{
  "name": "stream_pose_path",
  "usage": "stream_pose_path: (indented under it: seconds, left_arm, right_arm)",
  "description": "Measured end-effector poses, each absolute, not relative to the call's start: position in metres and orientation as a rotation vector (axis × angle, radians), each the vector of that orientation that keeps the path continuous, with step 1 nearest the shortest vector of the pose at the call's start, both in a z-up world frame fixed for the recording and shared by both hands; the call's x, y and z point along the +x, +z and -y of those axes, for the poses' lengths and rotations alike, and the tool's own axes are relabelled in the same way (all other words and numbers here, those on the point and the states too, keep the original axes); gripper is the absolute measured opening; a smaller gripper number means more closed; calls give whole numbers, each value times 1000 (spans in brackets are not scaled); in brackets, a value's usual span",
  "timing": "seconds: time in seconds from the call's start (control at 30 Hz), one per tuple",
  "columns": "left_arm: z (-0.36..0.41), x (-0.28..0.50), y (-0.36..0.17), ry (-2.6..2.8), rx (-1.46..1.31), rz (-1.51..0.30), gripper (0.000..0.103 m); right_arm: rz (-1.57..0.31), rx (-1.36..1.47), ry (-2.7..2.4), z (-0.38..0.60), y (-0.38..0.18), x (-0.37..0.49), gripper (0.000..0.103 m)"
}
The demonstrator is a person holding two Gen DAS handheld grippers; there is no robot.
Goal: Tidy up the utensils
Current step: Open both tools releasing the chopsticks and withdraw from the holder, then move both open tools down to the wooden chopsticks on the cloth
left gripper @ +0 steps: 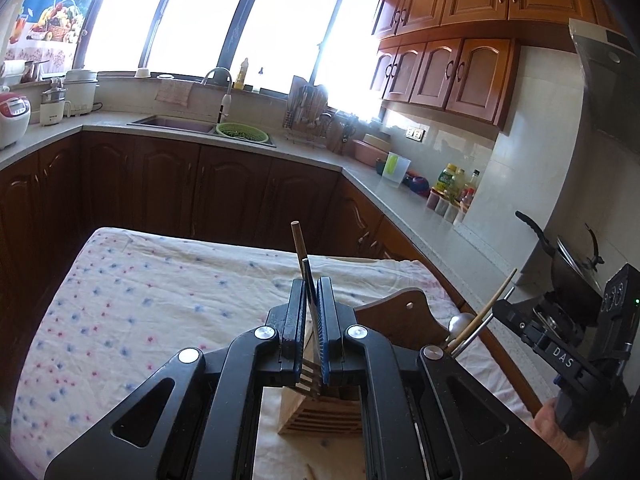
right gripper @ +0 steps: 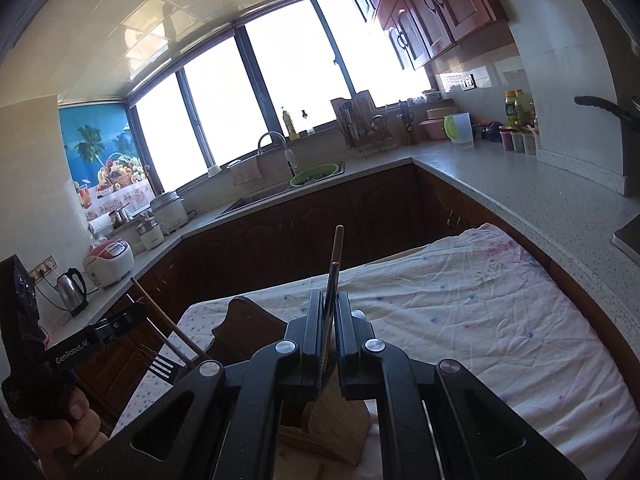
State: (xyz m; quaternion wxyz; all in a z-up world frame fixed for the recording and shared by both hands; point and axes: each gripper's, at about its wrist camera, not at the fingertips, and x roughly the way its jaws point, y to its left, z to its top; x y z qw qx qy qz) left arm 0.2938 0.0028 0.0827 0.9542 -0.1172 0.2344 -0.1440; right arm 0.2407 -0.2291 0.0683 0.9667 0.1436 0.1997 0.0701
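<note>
Holding a fork [left gripper: 307,376] and a wooden chopstick [left gripper: 298,249] together, the left hand-held gripper [left gripper: 311,322] has its jaws pinched narrow on them, tines pointing back toward the camera and the handles rising past the fingertips. Directly beneath it stands a slatted wooden utensil holder [left gripper: 320,416] with a tall shaped backboard [left gripper: 404,312], set on the desk. The right hand-held gripper [right gripper: 329,320] is likewise closed tight on a thin dark utensil handle and a chopstick [right gripper: 338,246] that stick up between its fingers; what kind of utensil the dark handle belongs to cannot be told from this view. The same holder [right gripper: 332,428] sits just below it.

A crumpled white cloth [left gripper: 160,292] dotted with small blue and pink flowers covers the desk [right gripper: 480,320]. Beyond its far edge run dark wooden lower cabinets [left gripper: 168,184] under a pale speckled countertop [right gripper: 540,200] that wraps around the room. On that counter sit a sink [left gripper: 172,122] with a curved tap, a green colander [left gripper: 242,132], a dish rack [right gripper: 362,128], a rice cooker [right gripper: 110,256], an electric kettle [right gripper: 72,286] and oil bottles [left gripper: 448,178]. Lighter wooden wall cabinets [left gripper: 448,72] hang to the right, and a wide, overexposed window [left gripper: 248,24] fills the far wall beside a fruit-and-palm poster [right gripper: 108,160].
</note>
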Motion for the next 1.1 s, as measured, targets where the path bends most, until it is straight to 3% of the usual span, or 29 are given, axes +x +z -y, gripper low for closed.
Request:
stream_pose_path:
  seconds: [0.23,0.37,0.4,0.43,0.47,0.5,0.53,0.57,0.67,1.1]
  left_arm:
    - [-3,296,85,-292,-244,-489,5]
    - [-5,291,89,-307,-251,-486,8]
    - [-6,289,91,-307,-244,-480,13]
    - [-5,285,93,-306,-237,-473,18]
    - [-5,280,95,-304,-232,-461,33]
    - [-6,275,98,-302,-229,-445,46]
    - [-6,269,100,-299,-223,-428,49]
    - [-6,264,102,-297,-215,-418,53]
    - [-8,249,106,-284,-200,-398,72]
    - [-25,190,93,-258,-212,-423,85]
  right_arm:
    - [-411,300,143,231,68,242,6]
    - [-416,312,145,231,69,240,15]
    - [-414,317,150,231,70,238,22]
    - [-408,321,157,232,71,236,41]
    - [-400,324,159,232,73,233,65]
    - [-385,327,160,233,75,229,77]
    - [-368,331,162,233,77,224,94]
    - [-353,333,161,234,78,219,101]
    - [-347,327,156,234,84,208,102]
    - [-456,314,129,235,72,154,103]
